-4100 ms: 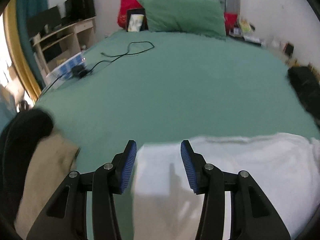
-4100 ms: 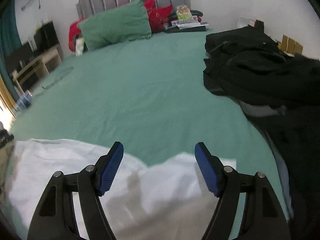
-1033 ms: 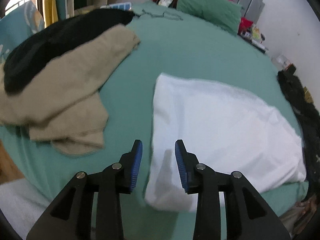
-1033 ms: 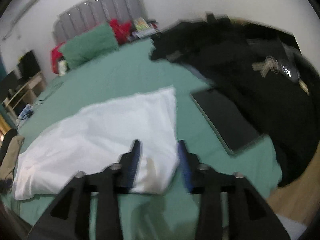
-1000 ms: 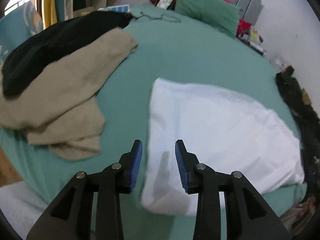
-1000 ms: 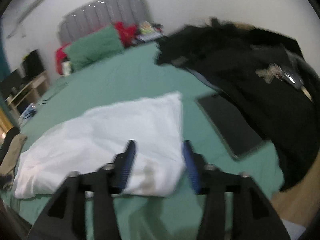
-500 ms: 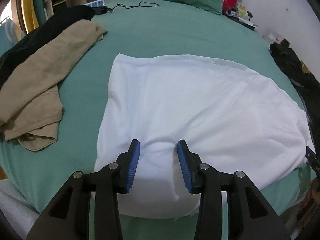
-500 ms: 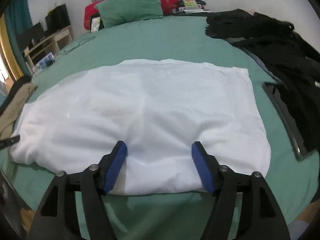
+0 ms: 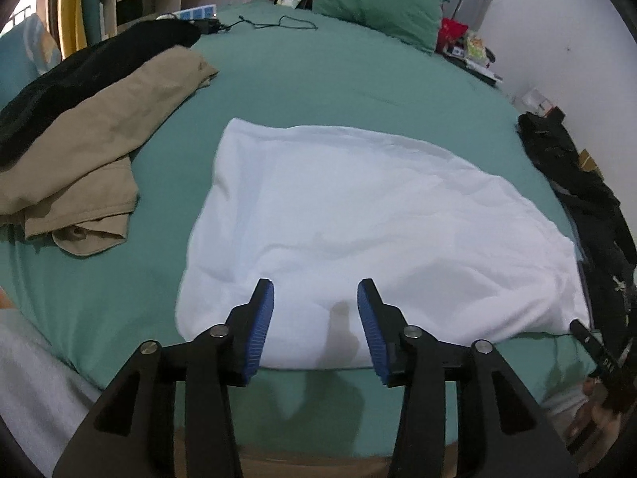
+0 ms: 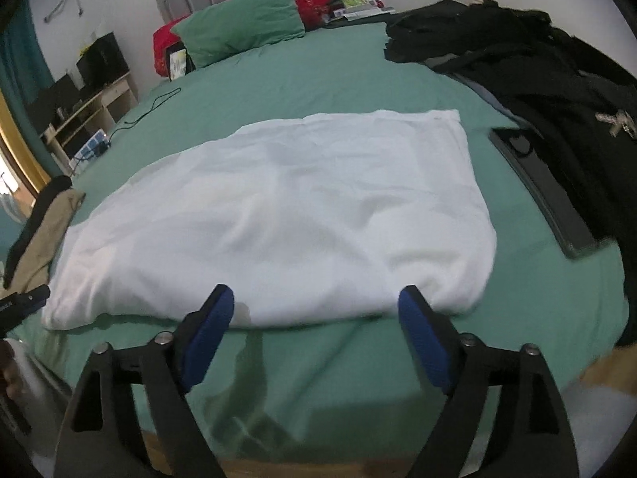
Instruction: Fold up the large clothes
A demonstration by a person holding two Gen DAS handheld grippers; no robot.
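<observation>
Bed (image 9: 358,67): green sheet, carrying everything; its near edge runs just under both grippers.

White cloth (image 9: 358,215): lies flat on the near half of the bed, near the middle of its width, its near hem just inside the bed's near edge. It looks already doubled over, thick and puffy at the near corners (image 10: 450,279). I cannot tell what kind of garment it is.

Long axis: runs side to side, parallel to the bed's near edge; the short sides face the bed's left and right edges. No collar or sleeve shows, so no top or bottom end can be told.

Progress: probably about midway. The cloth is a tidy rectangle but large; further folds across its length seem to be left.

Other clothes: a tan garment (image 9: 99,127) and a black one (image 9: 87,63) near the left edge, a black pile (image 10: 537,59) along the right edge, all unfolded.

Left gripper (image 9: 315,312): jaws moderately apart, holding nothing, over the near hem.

Right gripper (image 10: 316,328): jaws wide, empty, just short of the near hem.
</observation>
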